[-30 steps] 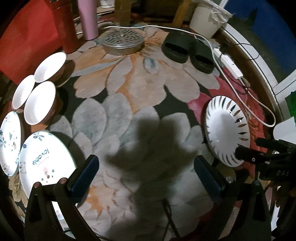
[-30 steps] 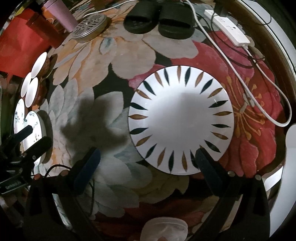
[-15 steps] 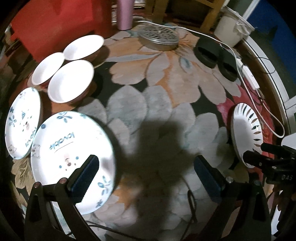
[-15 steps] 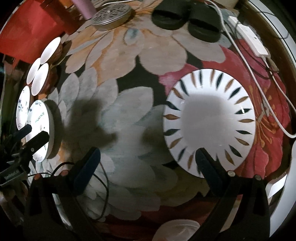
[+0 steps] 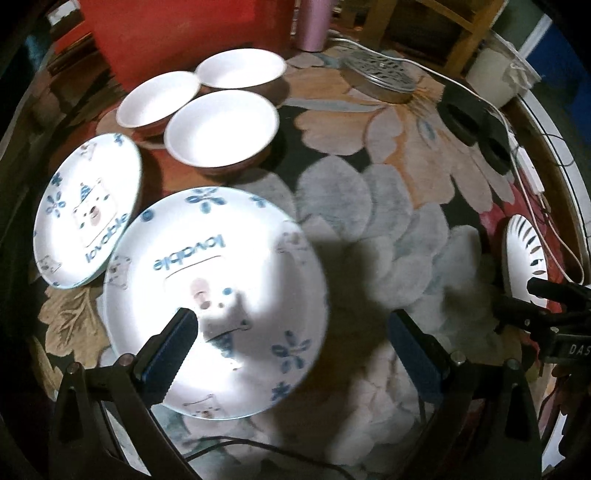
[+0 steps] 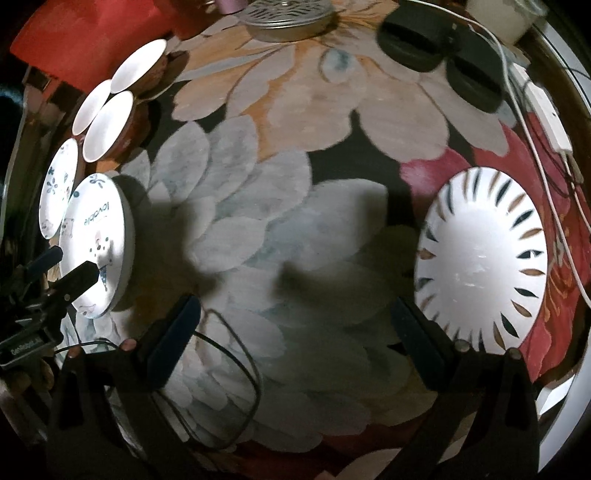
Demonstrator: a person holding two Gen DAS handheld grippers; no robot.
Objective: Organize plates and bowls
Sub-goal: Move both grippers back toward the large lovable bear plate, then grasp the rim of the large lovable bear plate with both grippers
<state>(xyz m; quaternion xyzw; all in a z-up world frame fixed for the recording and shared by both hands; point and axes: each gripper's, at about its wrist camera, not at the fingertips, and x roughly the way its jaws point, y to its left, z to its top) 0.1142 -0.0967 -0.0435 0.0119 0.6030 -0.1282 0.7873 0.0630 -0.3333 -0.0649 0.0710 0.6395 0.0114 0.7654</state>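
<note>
2 spread tongs: left tongs [image 5: 291, 347] over bear plate [image 5: 207, 280], right tongs [image 6: 295, 328] beside leaf-pattern plate [image 6: 480, 258].

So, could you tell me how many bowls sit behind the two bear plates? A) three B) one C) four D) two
A: three white bowls cluster together just behind the two bear plates, in front of the red box.

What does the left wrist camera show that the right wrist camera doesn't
Only the left wrist view shows the bear drawing on the far cartoon plate and the wooden furniture legs. Only the right wrist view shows the whole leaf-pattern plate face-on and the black cable looped on the rug. Both show the three bowls, the near cartoon plate, black slippers and flower rug.
</note>
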